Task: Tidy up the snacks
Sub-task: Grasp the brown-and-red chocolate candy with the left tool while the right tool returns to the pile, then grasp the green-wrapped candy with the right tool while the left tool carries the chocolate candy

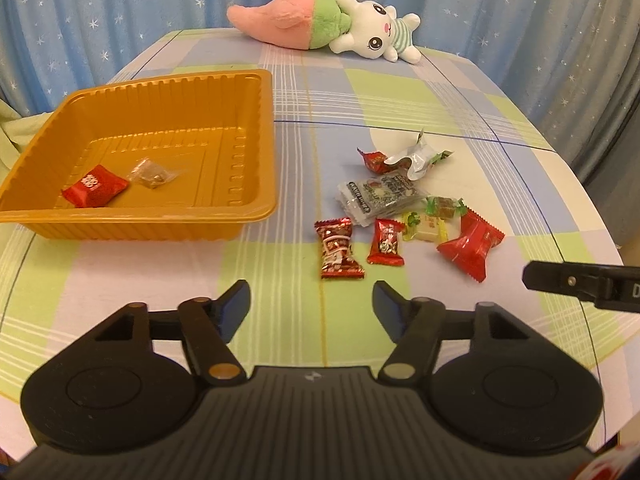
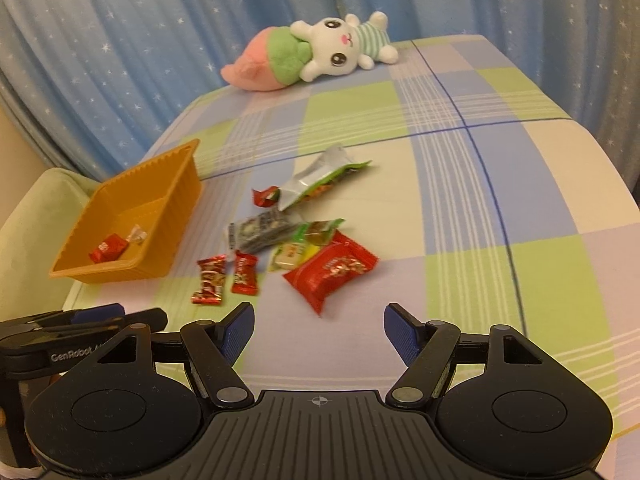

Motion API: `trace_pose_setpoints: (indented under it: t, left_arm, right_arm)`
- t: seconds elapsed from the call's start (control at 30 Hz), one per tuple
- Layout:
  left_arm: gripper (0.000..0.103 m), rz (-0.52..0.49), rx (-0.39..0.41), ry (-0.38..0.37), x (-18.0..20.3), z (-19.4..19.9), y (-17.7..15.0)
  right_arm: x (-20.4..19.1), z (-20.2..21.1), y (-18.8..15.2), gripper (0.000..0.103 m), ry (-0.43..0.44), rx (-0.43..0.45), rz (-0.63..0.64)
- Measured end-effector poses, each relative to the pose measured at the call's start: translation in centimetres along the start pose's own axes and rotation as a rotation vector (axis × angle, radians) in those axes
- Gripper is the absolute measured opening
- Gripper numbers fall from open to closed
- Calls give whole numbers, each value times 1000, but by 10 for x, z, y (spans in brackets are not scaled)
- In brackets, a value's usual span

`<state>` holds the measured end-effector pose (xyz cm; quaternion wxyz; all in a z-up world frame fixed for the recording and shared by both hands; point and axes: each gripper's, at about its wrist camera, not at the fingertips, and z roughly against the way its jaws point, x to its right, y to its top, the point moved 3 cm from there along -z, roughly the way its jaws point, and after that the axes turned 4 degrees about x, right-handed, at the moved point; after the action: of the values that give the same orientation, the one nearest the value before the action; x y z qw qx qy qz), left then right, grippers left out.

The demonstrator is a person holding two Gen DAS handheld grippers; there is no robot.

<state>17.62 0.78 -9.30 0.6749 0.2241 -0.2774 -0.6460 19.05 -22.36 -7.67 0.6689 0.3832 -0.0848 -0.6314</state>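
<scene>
An orange tray (image 1: 256, 148) (image 2: 176, 208) sits at the left and holds a red snack pack (image 1: 95, 191) (image 2: 107, 253) and a clear-wrapped sweet (image 1: 151, 174). Several wrapped snacks lie loose on the checked cloth to its right: a dark red candy (image 1: 339, 254) (image 2: 209, 280), a small red candy (image 1: 386, 243) (image 2: 244, 273), a big red pack (image 1: 471, 249) (image 2: 332, 270), a grey sachet (image 1: 378, 197) (image 2: 258, 230) and a silver-green wrapper (image 1: 416, 154) (image 2: 320, 178). My left gripper (image 1: 312, 304) is open and empty just short of the candies. My right gripper (image 2: 319, 325) is open and empty near the big red pack.
A plush rabbit with a pink carrot (image 1: 324, 24) (image 2: 316, 54) lies at the table's far edge. Blue starred curtains hang behind. A green cushion (image 2: 32, 216) is left of the tray. The right gripper's finger (image 1: 580, 282) shows at the right in the left wrist view.
</scene>
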Motion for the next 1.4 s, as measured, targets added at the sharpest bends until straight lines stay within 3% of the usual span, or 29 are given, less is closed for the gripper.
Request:
trace_pose_setpoints:
  t: [0.2, 0.73, 0.93, 1.2, 1.4]
  left_arm:
    - [44, -18, 17, 18, 11, -20, 5]
    - [35, -57, 16, 63, 27, -65, 17]
    - [24, -52, 2, 68, 27, -75, 15]
    - [20, -64, 14, 73, 24, -66, 7]
    - [19, -39, 1, 97, 9, -48, -5]
  right_arm:
    - [14, -4, 1, 72, -18, -15, -12]
    - [34, -10, 8, 72, -41, -27, -30]
    - [36, -15, 14, 72, -33, -23, -12]
    - [28, -27, 30, 72, 12, 1, 93]
    - [14, -49, 41, 71, 68, 17, 296]
